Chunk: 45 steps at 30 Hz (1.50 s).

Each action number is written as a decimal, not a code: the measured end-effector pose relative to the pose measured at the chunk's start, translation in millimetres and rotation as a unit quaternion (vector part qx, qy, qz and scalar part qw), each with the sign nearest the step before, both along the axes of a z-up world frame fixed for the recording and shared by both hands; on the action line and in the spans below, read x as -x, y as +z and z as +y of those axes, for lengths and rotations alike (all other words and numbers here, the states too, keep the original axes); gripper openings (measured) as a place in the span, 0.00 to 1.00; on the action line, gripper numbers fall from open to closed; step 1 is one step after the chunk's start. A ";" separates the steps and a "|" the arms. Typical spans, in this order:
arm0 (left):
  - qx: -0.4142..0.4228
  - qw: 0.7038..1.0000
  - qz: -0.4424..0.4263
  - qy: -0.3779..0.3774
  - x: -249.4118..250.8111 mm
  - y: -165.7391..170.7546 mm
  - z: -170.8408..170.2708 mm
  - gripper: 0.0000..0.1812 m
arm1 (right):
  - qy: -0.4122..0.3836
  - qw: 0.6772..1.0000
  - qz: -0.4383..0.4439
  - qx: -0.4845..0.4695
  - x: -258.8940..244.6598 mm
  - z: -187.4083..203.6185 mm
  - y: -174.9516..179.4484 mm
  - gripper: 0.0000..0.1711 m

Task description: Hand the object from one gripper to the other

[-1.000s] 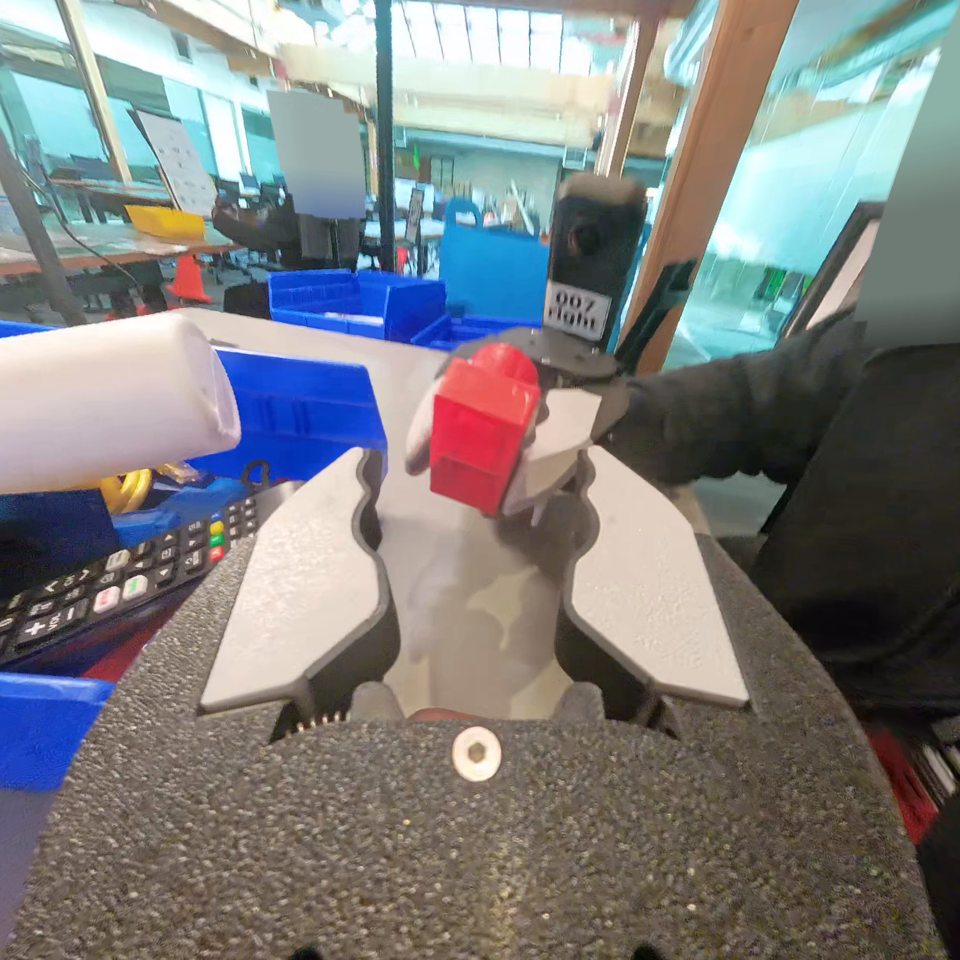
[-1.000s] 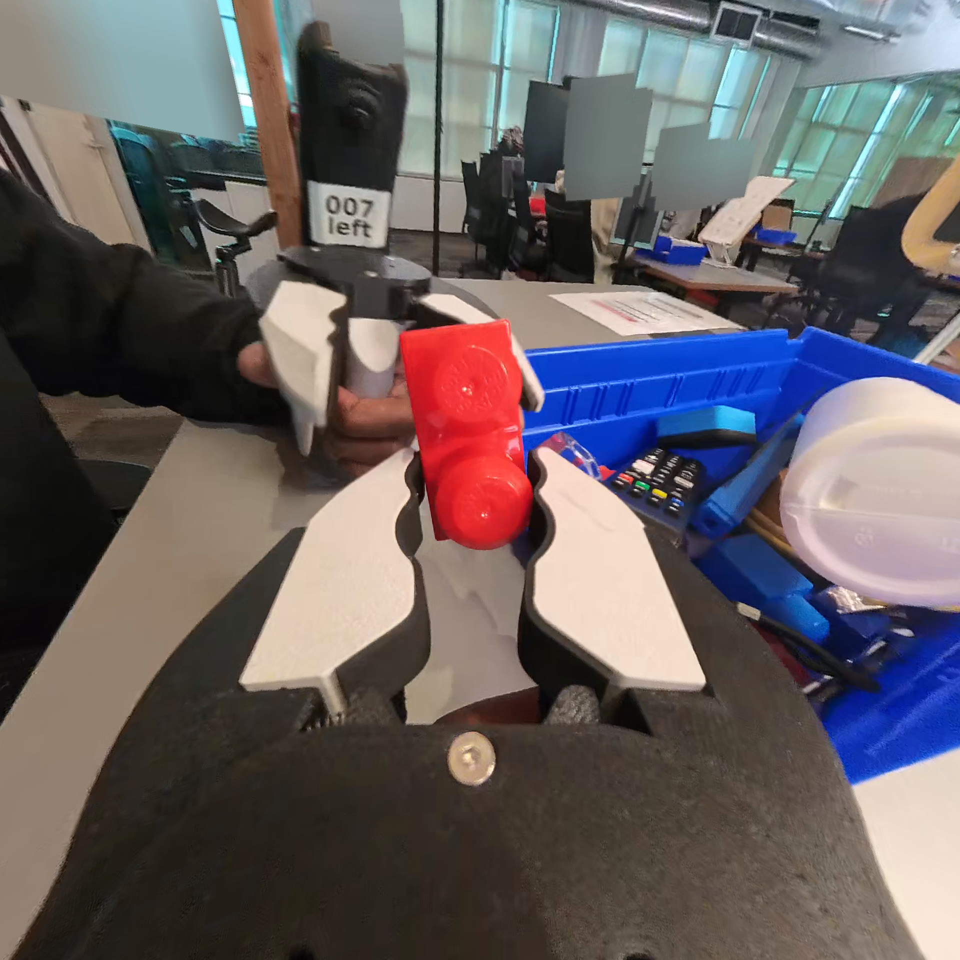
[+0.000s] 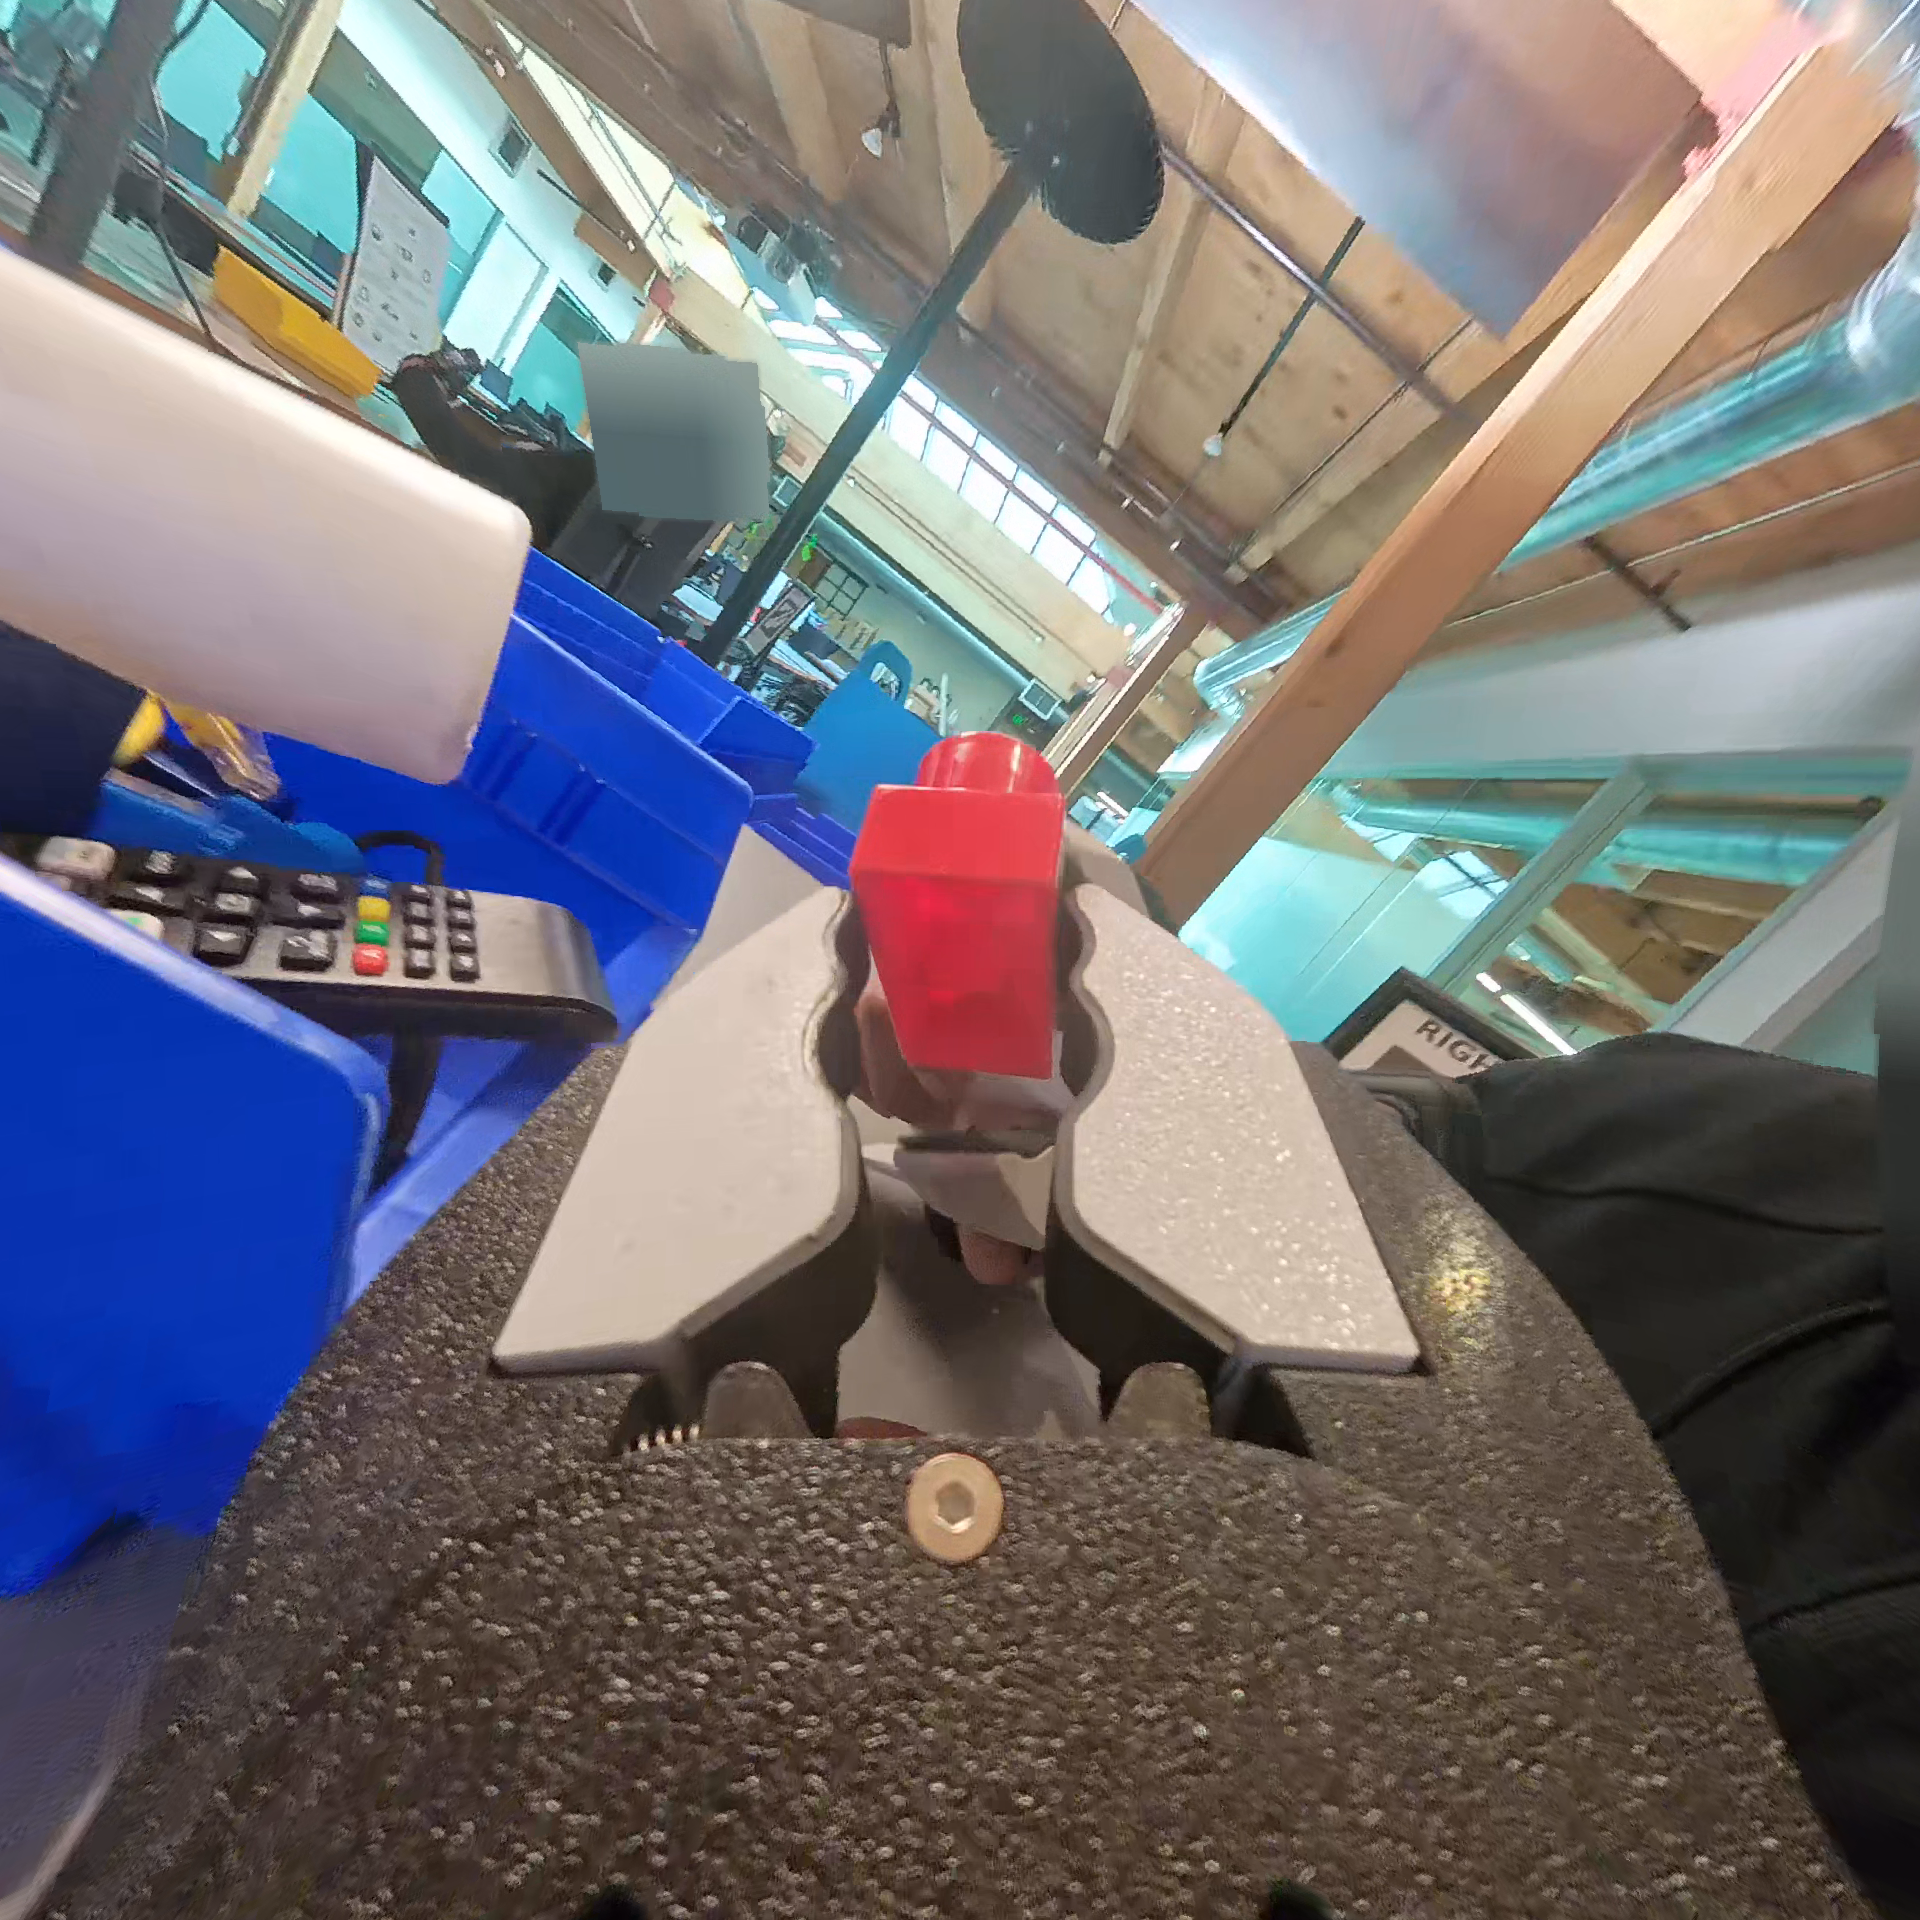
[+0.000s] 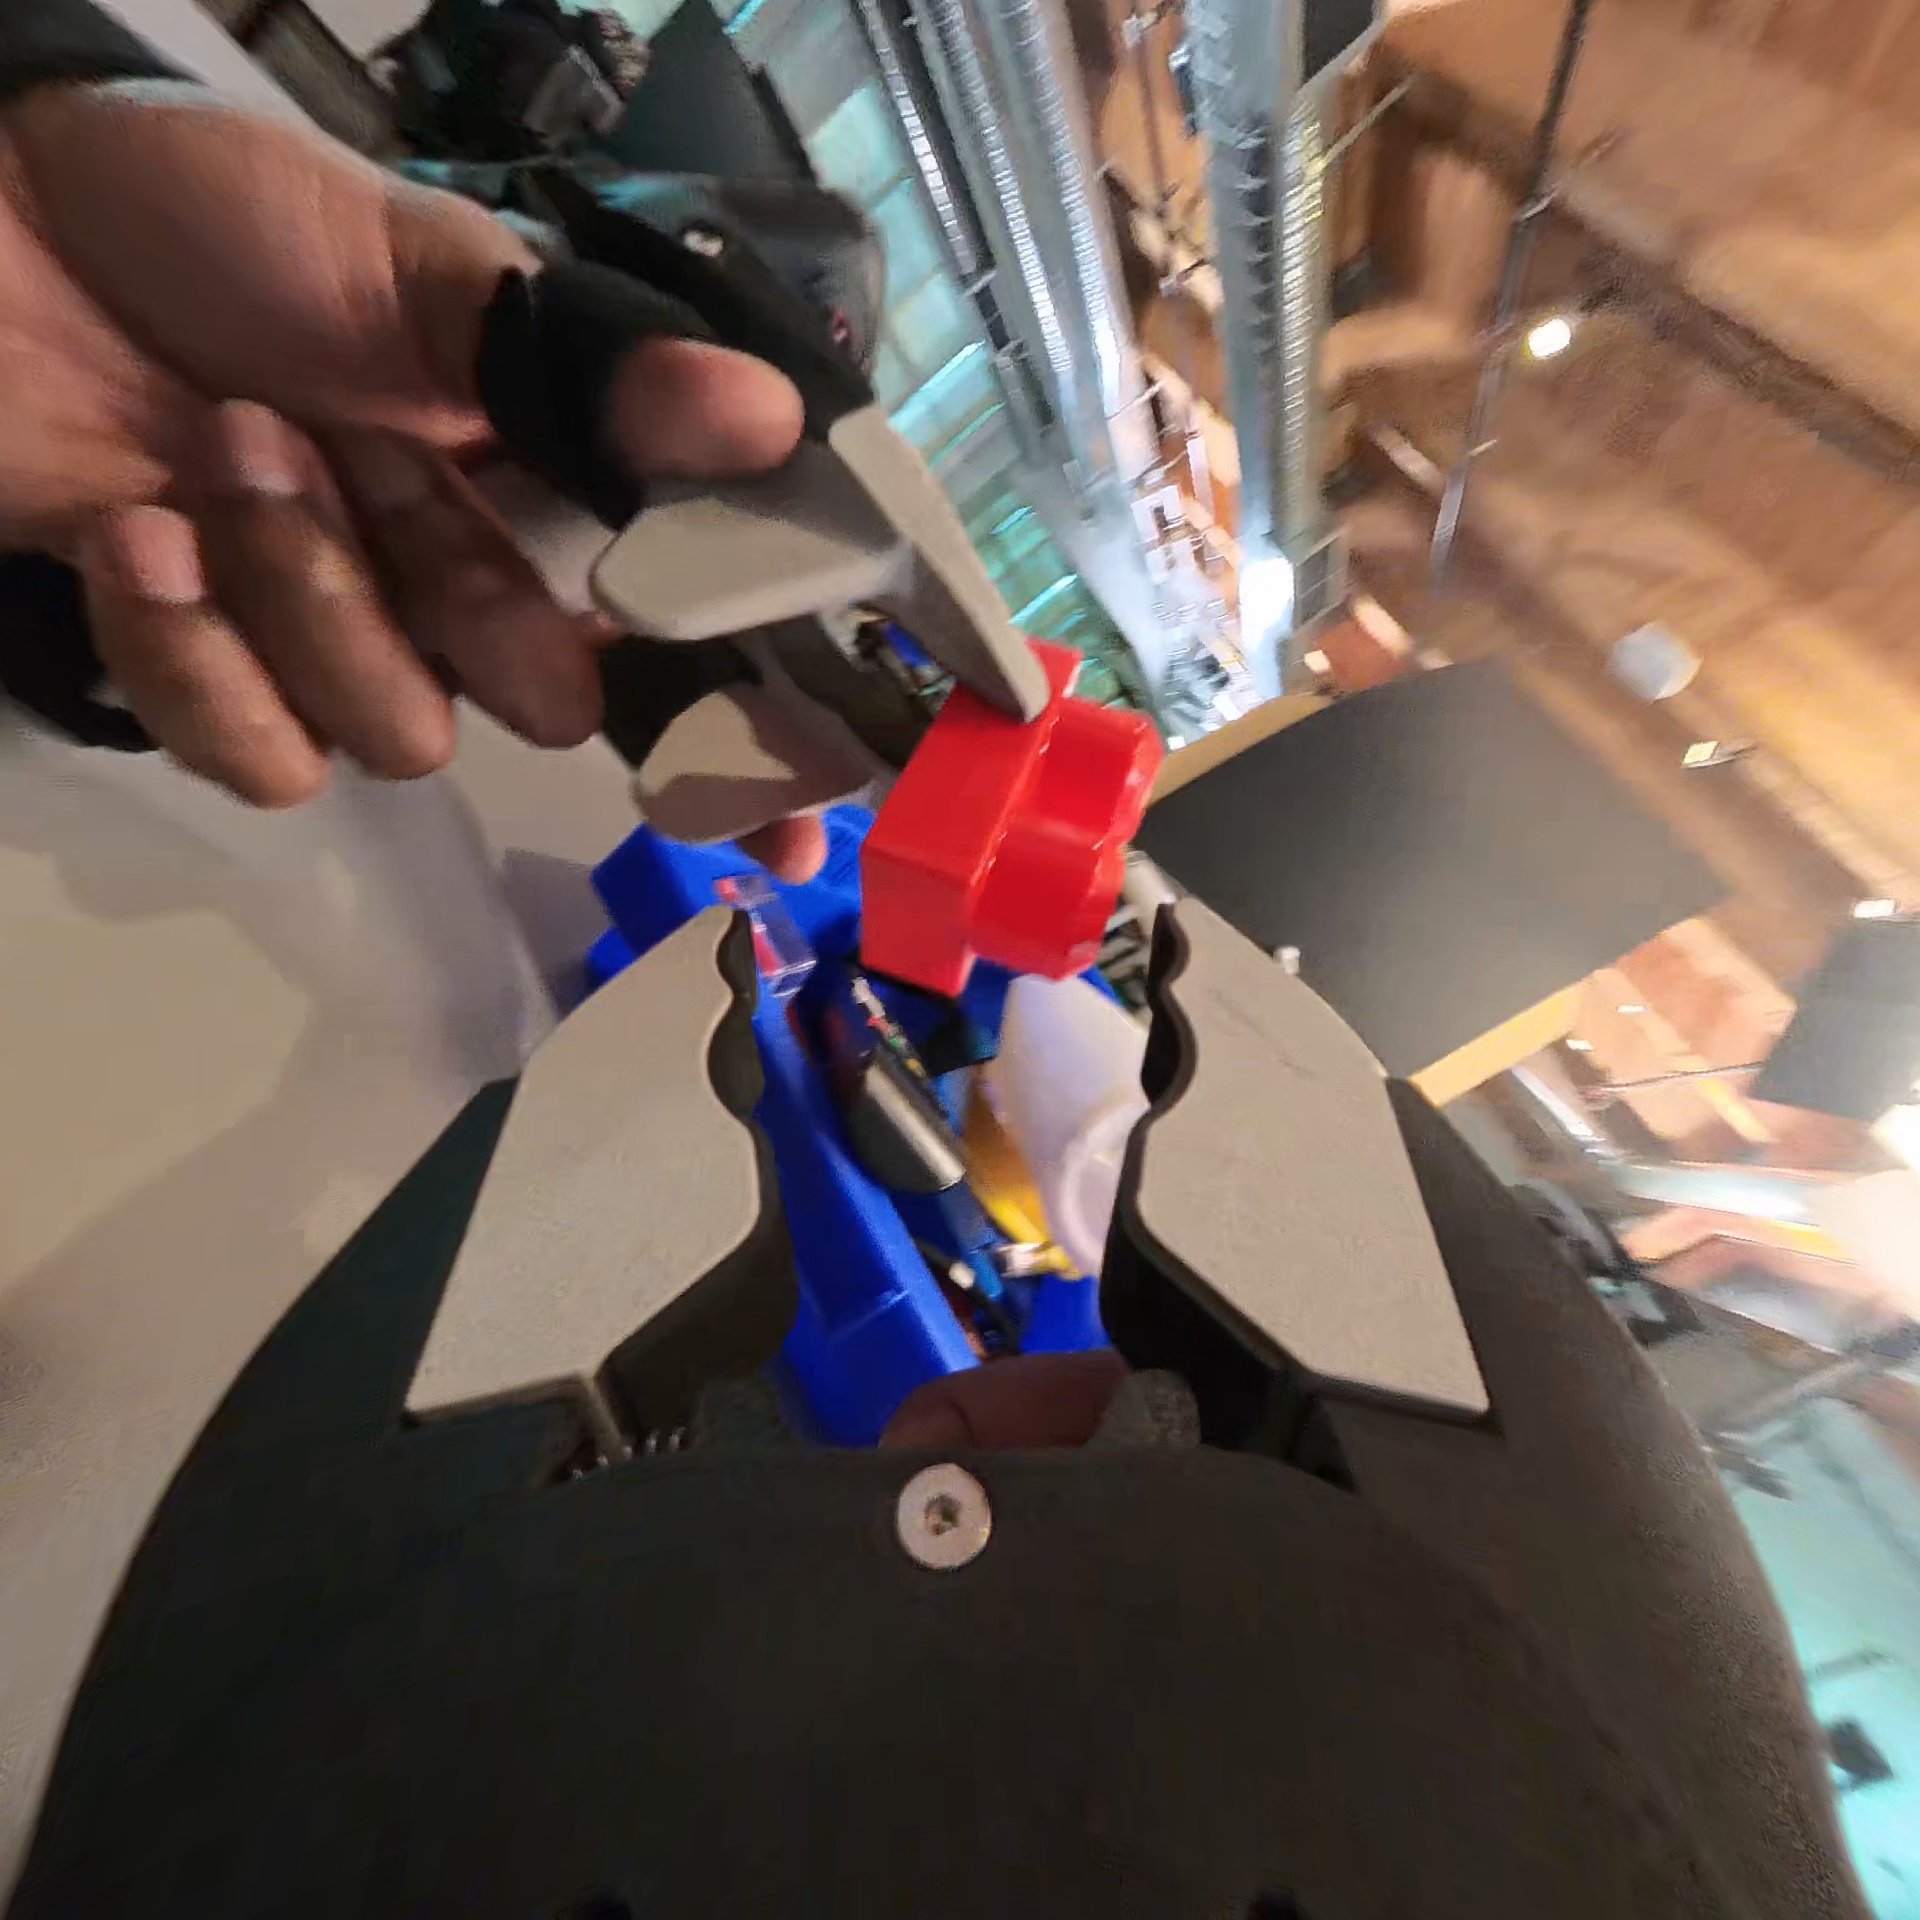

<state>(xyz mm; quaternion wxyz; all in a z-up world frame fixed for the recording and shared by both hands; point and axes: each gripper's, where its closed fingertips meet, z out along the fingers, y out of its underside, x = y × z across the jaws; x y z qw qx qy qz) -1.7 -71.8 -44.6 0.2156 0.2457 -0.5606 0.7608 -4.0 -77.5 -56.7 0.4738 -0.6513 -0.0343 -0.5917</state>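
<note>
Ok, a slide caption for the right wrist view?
Open right gripper faces the left gripper clamping the red block.

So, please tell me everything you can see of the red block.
The red block looks like glossy moulded plastic: a box-shaped body with round studs on one face. In the left wrist view it sits between the left gripper fingers, studs pointing up and away, slightly tilted. In the right wrist view the same block is clamped by those fingers in the air, above a blue bin. The right gripper is open just below it and does not touch it.
</note>
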 end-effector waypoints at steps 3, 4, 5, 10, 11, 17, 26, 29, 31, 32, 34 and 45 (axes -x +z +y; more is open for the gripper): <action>0.017 0.999 0.022 -0.020 8.5 -1.8 -6.8 0.20 | -0.021 0.999 -0.026 -0.017 0.8 -0.6 9.0 0.41; 0.019 0.999 0.025 -0.031 12.6 -2.7 -9.4 0.20 | -0.024 0.999 -0.028 -0.020 0.7 -0.9 9.7 0.37; 0.019 0.999 0.025 -0.039 15.7 -3.8 -11.6 0.20 | -0.022 0.999 -0.029 -0.021 1.1 -1.2 9.7 0.32; -0.033 0.998 -0.052 -0.024 11.0 -7.3 -9.5 0.26 | 0.032 0.996 0.056 -0.059 -0.1 -4.5 6.3 0.29; -0.050 0.995 -0.087 -0.008 7.6 -6.9 -6.8 0.29 | 0.057 0.991 0.090 -0.078 0.5 -4.9 5.8 0.28; -0.124 0.950 -0.284 0.046 1.4 -2.8 5.4 0.34 | 0.191 0.926 0.297 -0.136 10.0 -0.4 -9.2 0.29; -0.130 0.947 -0.286 -0.063 32.2 -17.4 -2.5 0.34 | 0.260 0.893 0.352 -0.108 32.1 10.7 -18.8 0.29; -0.127 0.948 -0.278 -0.088 39.6 -22.5 -5.0 0.29 | 0.267 0.891 0.353 -0.104 35.3 12.4 -19.0 0.28; -0.136 0.946 -0.283 -0.085 39.6 -25.6 -6.4 0.25 | 0.269 0.889 0.355 -0.107 35.3 12.4 -18.3 0.28; -0.136 0.945 -0.287 -0.076 37.5 -24.7 -6.5 0.24 | 0.267 0.890 0.354 -0.109 34.6 12.0 -18.0 0.29; -0.144 0.945 -0.288 -0.052 30.5 -23.1 -6.0 0.22 | 0.251 0.895 0.348 -0.122 28.8 10.3 -16.0 0.28; -0.158 0.977 -0.144 0.022 -3.6 -27.0 -4.2 0.22 | 0.049 0.997 0.014 0.056 7.0 -2.6 -11.6 0.37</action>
